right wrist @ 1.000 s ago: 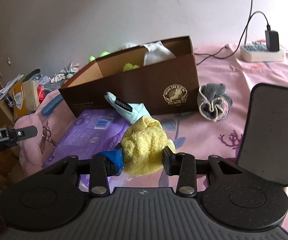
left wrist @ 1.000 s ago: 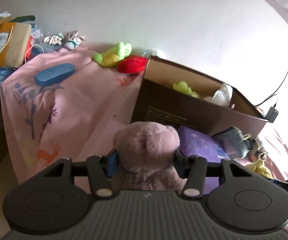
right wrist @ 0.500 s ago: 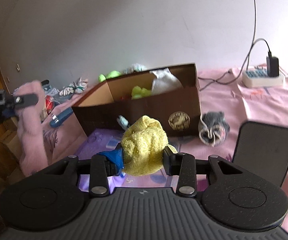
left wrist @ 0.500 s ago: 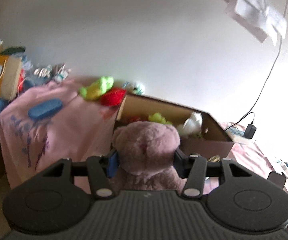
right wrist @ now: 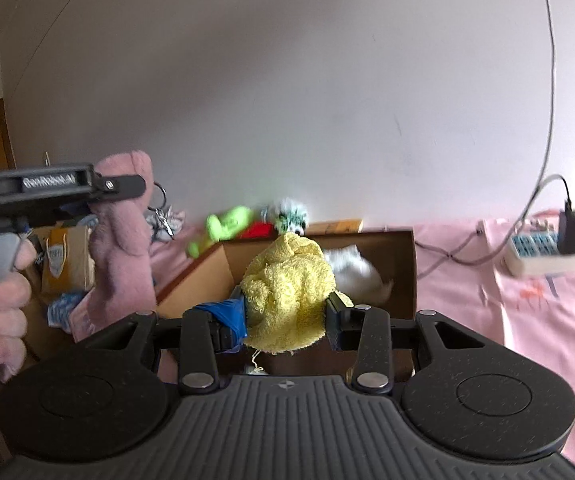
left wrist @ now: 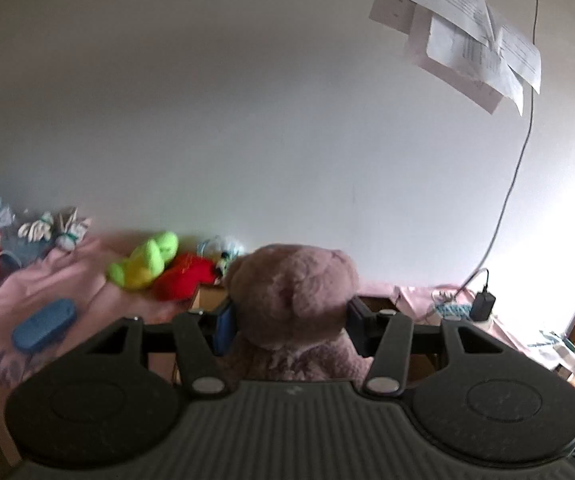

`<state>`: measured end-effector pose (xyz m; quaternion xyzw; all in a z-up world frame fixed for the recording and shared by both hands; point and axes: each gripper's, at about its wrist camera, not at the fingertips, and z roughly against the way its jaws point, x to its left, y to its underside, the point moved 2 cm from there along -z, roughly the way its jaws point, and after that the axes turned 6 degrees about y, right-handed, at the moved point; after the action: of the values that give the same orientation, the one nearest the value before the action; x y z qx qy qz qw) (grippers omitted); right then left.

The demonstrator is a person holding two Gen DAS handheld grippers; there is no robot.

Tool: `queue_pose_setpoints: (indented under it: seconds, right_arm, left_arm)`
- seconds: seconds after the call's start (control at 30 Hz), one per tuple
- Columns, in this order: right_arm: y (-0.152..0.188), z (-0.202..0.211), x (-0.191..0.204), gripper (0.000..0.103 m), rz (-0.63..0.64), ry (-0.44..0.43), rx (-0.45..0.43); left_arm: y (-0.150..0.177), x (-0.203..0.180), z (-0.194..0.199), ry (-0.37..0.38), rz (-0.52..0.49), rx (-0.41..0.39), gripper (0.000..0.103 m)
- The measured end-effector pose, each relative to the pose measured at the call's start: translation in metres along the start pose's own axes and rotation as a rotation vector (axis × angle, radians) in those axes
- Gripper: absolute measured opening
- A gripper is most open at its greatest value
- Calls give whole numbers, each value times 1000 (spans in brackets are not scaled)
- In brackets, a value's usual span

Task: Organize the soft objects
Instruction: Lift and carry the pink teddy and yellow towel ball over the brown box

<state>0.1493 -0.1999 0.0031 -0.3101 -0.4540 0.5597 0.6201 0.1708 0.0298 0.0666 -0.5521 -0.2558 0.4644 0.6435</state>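
My left gripper [left wrist: 289, 320] is shut on a mauve plush bear [left wrist: 293, 292] and holds it up high; it also shows at the left of the right wrist view [right wrist: 123, 240]. My right gripper [right wrist: 285, 318] is shut on a yellow knitted soft toy [right wrist: 287, 288], held just in front of and above the open brown cardboard box [right wrist: 405, 276]. A white soft item [right wrist: 355, 272] lies inside the box. The bear hides most of the box in the left wrist view.
A green plush [left wrist: 143, 260] and a red plush [left wrist: 183, 278] lie on the pink cloth [left wrist: 99, 292] behind the box, next to a blue case [left wrist: 43, 324]. A power strip with a charger [right wrist: 547, 248] sits at the right. Clutter stands at the far left.
Both grippers have risen with their toys still held. The right gripper has moved toward the box, which now sits directly behind the yellow toy. The views tilt up toward the wall.
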Motion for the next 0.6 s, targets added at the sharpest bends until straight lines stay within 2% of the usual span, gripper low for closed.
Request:
queue_pose_setpoints:
  seconds: [0.27,0.4,0.5,0.6]
  right_arm:
    - [-31,-58,6,22,23,28,50]
    - [-28,-90,12,22,64,64,91]
    - [-18,-111,14,23,93,89,129]
    - [-7,-127,14,26,106,107,181]
  left_arm:
    - [-23,20,-62,-44,33,-9,54]
    - [-17,36,-100,-78,69,36,54]
    - [-12,45,-119,-88,93,39,54]
    - [-5,52,-139,-92,120,69,54]
